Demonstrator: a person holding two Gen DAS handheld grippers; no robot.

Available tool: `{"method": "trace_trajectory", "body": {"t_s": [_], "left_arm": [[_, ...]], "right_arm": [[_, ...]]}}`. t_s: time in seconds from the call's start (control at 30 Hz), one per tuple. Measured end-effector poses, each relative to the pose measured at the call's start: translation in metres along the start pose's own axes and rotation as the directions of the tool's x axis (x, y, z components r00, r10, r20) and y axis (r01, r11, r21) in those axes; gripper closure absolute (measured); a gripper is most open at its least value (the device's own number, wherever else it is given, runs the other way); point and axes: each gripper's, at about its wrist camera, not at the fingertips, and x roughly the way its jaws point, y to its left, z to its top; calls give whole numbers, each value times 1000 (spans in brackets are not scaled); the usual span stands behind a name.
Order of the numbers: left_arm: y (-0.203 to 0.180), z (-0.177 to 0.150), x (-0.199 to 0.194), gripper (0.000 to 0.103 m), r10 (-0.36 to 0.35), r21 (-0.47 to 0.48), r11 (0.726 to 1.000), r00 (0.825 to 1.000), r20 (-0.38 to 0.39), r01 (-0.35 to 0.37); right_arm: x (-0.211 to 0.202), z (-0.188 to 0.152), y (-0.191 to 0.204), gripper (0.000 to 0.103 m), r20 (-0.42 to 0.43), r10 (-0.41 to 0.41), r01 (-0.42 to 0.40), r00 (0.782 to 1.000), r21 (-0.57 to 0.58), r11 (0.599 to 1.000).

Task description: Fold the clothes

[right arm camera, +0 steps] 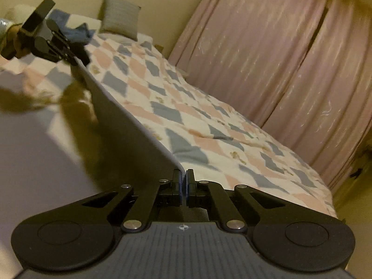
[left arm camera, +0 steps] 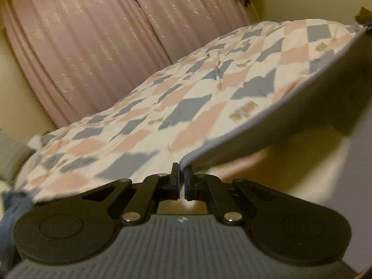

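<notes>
Both views are dim and warm, with a yellowish cast over the walls. The light source itself is not in view. The cloth (right arm camera: 46,144) held taut reads pale lilac where lit and dark grey where it turns from the light (left arm camera: 325,97). In the right wrist view a soft brown shadow falls across it. Motion blur smears the bed (left arm camera: 144,116) pattern in both views, worst toward the lower left, and the curtain (right arm camera: 267,58) folds look soft and streaky. Fisheye distortion bends straight lines, and the corners vignette to black. There is no strong glare, only small glints on the gripper's rivets (left arm camera: 131,216).
</notes>
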Motion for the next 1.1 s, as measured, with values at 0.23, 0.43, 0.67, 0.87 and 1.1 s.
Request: {"method": "trace_trajectory", "body": {"t_s": [0.23,0.43,0.67,0.87,1.1], "left_arm": [[-66,-92,-76,91,-49,-192,981,983,-177,15],[-65,-83,-115,74,-103,-507,861,989,-105,36],[-50,-63,-106,67,-137,-650,758,988,-71,58],[-58,-70,-81,67,-166,-675,736,980,-106,51],[-48,-76,-76,63,-191,-691,720,975,-112,61]], "right_arm": [[-40,-68,104,55,-238,-75,102,968,106,989],[-67,-73,63,48,-202,-55,169,978,607,776],[-47,-135,-52,39,-26,-59,20,998,996,-87],[-10,-177,-84,54,-17,-91,-14,996,944,-329],[-79,-179,-126,95,-115,-196,86,974,985,-149]]}}
